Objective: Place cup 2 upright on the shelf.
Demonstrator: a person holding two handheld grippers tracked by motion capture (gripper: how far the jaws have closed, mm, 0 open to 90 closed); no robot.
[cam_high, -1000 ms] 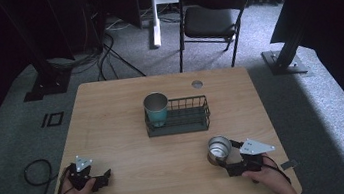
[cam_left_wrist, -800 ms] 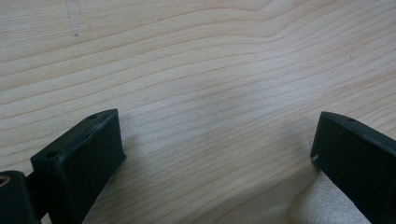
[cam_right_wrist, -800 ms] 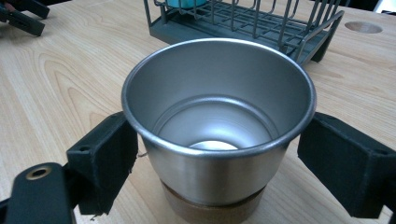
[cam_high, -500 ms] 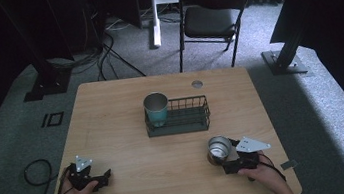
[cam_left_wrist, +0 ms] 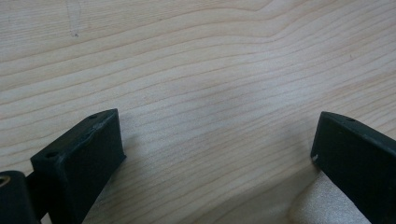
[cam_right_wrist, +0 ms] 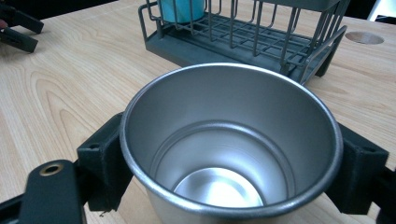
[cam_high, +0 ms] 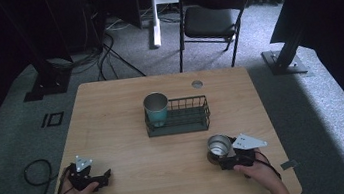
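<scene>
Pale wood desk carries everything. Right gripper has its jaws closed against both sides of the steel cup, lower right of the high view. Left gripper rests wide apart, holding nothing. Best to lift the cup level, clearing the wire rack wall, and set it beside the teal cup.
</scene>
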